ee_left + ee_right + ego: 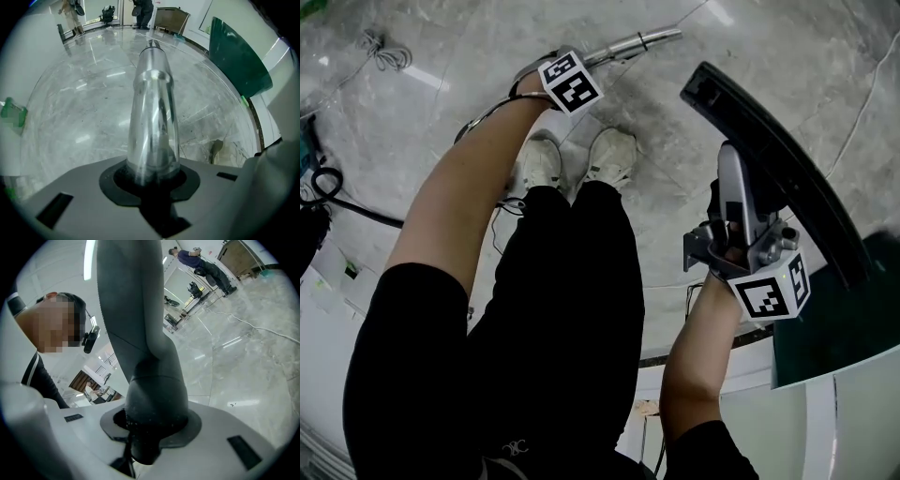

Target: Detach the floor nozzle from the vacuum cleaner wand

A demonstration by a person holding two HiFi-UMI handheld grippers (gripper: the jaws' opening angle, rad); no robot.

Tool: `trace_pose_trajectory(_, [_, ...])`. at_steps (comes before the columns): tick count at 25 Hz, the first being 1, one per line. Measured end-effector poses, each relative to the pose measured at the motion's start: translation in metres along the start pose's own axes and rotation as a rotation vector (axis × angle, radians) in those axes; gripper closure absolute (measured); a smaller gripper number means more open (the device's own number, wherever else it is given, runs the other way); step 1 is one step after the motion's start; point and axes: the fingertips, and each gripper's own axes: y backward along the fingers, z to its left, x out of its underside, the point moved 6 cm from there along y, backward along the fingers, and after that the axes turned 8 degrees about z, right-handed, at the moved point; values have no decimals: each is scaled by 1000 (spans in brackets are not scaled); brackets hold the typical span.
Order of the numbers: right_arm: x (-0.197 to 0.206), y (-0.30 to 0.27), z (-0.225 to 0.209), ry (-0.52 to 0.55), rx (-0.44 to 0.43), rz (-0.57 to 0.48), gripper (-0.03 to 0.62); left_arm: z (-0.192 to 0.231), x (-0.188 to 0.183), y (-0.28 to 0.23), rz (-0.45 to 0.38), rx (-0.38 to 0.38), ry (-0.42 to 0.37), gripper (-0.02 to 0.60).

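In the head view my left gripper (551, 75) is low over the floor, shut on the chrome wand (633, 43), whose free end points up-right. In the left gripper view the wand (152, 112) rises from between the jaws of my left gripper (152, 180), its far end bare. Off to the right, apart from the wand, my right gripper (733, 242) is shut on the grey neck of the floor nozzle (773, 155), whose long black head slants above it. In the right gripper view, that neck (140, 329) fills the space between the jaws of my right gripper (152, 423).
The person's white shoes (572, 159) stand on the marble floor between the grippers. A black cable (356, 208) and a coiled white cord (384, 52) lie at left. A dark green panel (844, 328) stands at right, and there are people far off.
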Motion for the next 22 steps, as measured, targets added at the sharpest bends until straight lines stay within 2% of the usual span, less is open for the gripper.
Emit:
trace_pose_trajectory(2, [-3,-5,-3,14,-4,-1,464,-1,-4,-3,-12,-5,-11,499])
trace_pose_trajectory(5, [-3,-3,-10,12,45,23,464,0,-3,-5,-37,-83,0,486])
trace_pose_trajectory(7, [0,2,-17,-33,79,15,464,3,4,-13,-41,-102,39,448])
trace_pose_trajectory(9, [2,5,-21,-53,86,12,464,5,14,-22,-9,-98,56,403])
trace_pose_trajectory(10, [3,5,-22,-43,87,22,464,5,16,-25,2,-107,49,385])
trace_pose_trajectory(12, [3,5,-23,0,94,59,464,4,17,-26,5,-125,46,386])
trace_pose_trajectory(15, [2,6,-24,49,103,87,464,-1,21,-28,15,-110,76,385])
trace_pose_trajectory(19, [-8,8,-22,31,89,38,464,-10,27,-30,69,-83,-23,333])
trace_pose_trajectory(21, [-18,11,-14,38,101,17,464,-6,28,-16,77,-93,-28,333])
trace_pose_trajectory(22, [-20,14,-8,43,115,10,464,-3,27,-3,65,-98,-4,334])
